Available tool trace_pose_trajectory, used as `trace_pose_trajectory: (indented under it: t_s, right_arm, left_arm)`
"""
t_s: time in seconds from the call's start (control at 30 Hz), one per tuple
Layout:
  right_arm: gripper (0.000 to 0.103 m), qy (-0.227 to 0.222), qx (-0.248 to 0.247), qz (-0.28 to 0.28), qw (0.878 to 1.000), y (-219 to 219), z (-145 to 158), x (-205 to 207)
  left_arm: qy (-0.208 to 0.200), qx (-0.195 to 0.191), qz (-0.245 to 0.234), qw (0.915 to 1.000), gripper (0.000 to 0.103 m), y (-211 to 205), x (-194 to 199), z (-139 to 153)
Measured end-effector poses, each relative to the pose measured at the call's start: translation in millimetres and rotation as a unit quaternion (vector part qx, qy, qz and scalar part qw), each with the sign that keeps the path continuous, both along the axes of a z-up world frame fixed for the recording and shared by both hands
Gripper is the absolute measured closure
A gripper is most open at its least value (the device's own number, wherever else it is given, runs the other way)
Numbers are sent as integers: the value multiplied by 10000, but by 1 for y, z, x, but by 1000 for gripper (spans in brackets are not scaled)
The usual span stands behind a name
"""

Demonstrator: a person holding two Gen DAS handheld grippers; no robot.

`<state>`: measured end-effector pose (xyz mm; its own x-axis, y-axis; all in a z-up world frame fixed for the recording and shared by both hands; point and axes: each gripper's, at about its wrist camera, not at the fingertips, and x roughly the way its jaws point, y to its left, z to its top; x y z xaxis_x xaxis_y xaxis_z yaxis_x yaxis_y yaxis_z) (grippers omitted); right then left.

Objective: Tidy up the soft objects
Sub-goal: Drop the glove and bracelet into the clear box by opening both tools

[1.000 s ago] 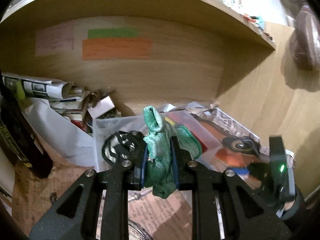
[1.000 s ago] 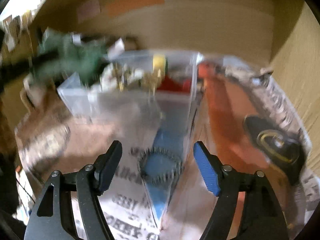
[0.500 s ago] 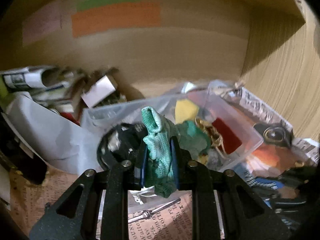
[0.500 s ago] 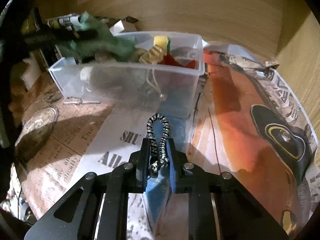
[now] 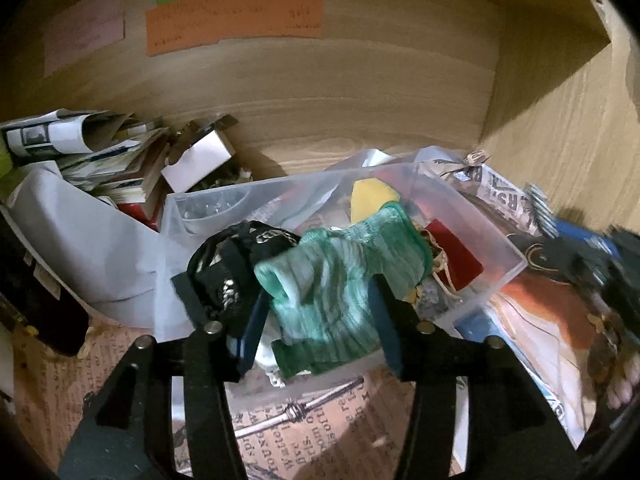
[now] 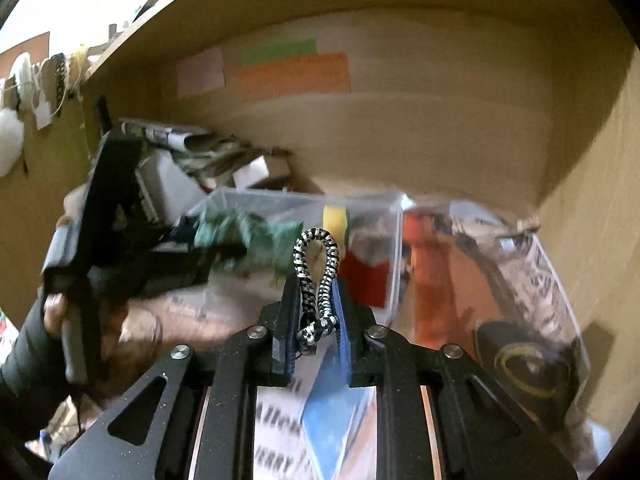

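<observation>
My left gripper (image 5: 316,312) is open over the near edge of a clear plastic bin (image 5: 496,240). A green knitted cloth (image 5: 344,280) lies loose between its jaws, sagging into the bin. A black-and-white hair tie (image 5: 228,264) rests at the left finger. The bin holds a yellow sponge (image 5: 372,196) and a red piece (image 5: 452,252). My right gripper (image 6: 316,292) is shut on a black-and-white elastic hair tie (image 6: 316,276), held above the newspaper in front of the bin (image 6: 384,216). The left gripper (image 6: 224,252) with the green cloth (image 6: 256,240) shows at left.
Wooden shelf back wall carries orange (image 5: 236,20), green and pink paper labels. Rolled newspapers and a small white box (image 5: 196,164) pile at the left. A black round object (image 6: 524,360) lies on newspaper at the right. A side wall closes the right.
The left gripper's jaws have spread and the green cloth has slackened over the bin. The right gripper, shut on the hair tie, has lifted it off the newspaper toward the bin.
</observation>
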<state>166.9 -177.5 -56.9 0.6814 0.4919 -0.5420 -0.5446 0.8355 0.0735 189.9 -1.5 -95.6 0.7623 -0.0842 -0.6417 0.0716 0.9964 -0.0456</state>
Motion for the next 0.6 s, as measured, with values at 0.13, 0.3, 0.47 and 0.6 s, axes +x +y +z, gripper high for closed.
trace_pose_trajectory:
  t_s: [0.13,0.3,0.47,0.6]
  right_arm:
    - [88,-8,-72,-88,9999,18,1,26]
    - [85,295,-175,-181,9992,31,-13,57]
    - [62,577,-502,-264,9967,40,-36,68]
    - [55,571,-531,-242,9967,40,-32,63]
  left_arm:
    - [-158,-100,14,9998,47,6,-13,10]
    - [-430,-109,153,9989,36,17,-26,24]
    - [-538,-198,249,9980,33,29,-31,30]
    - [-609,-328,282,9972,33,36,-35,34]
